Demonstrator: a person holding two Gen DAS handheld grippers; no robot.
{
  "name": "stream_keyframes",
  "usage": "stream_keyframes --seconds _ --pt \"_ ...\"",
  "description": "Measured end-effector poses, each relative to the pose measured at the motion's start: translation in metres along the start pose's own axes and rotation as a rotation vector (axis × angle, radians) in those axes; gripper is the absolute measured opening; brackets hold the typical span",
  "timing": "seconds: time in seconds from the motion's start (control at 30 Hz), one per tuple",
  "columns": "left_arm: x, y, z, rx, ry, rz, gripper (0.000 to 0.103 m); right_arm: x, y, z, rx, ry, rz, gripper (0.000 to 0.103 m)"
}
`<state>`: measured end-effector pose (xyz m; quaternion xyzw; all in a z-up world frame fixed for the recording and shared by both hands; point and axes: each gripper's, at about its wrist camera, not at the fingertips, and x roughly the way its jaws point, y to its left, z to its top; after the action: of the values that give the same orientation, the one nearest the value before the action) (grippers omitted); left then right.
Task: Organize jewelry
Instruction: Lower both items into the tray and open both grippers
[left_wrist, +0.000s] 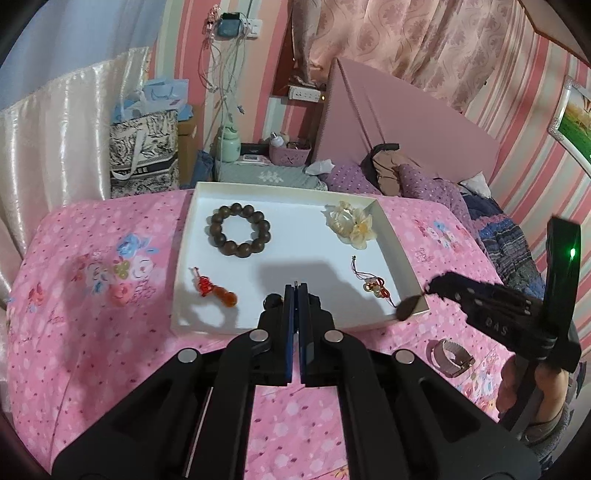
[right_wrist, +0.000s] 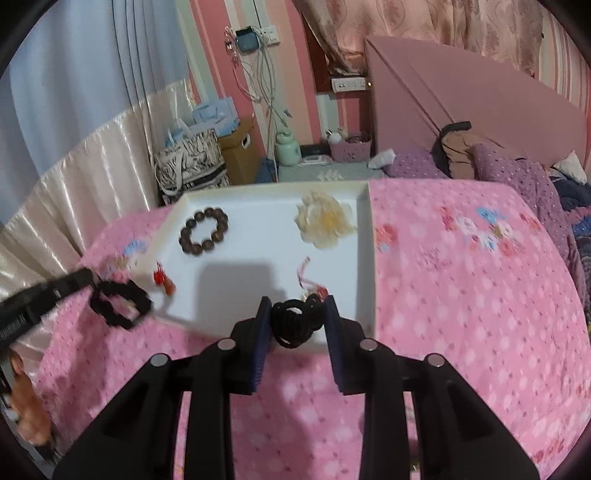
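Note:
A white tray (left_wrist: 384, 221) lies on the pink bed. In it are a brown bead bracelet (left_wrist: 238, 229), a cream flower hair clip (left_wrist: 349, 221), a red knot charm with an amber gourd (left_wrist: 218, 291) and a small pale charm on a red cord (left_wrist: 375, 288). My left gripper (left_wrist: 295, 290) is shut on a black bead bracelet (right_wrist: 120, 304), held over the tray's near left edge; in its own view only a bead (left_wrist: 272, 301) shows. My right gripper (right_wrist: 295, 314) is shut on a black hair tie (right_wrist: 297, 321) above the tray's near right corner.
A pink watch (left_wrist: 450, 356) lies on the bedspread right of the tray. The pink floral bedspread (left_wrist: 92, 295) surrounds the tray. Purple bedding and a brown bag (left_wrist: 391, 166) lie beyond it. A nightstand with a basket (left_wrist: 290, 153) stands behind.

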<state>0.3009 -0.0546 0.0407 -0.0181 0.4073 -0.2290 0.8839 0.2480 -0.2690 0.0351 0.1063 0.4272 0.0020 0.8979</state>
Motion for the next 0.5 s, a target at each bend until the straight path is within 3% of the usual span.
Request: stream_keyframes --seconds 0.3,0.5 --pt "0.045 -0.001 0.008 -0.010 0.020 -0.045 0.000 0.049 0.014 0.002 0.005 0.021 0.034 0.029" --pt "0.085 0.017 0.005 -0.030 0.076 0.006 0.000 0.079 0.013 -0.007 -0.007 0.067 0.025 0.029"
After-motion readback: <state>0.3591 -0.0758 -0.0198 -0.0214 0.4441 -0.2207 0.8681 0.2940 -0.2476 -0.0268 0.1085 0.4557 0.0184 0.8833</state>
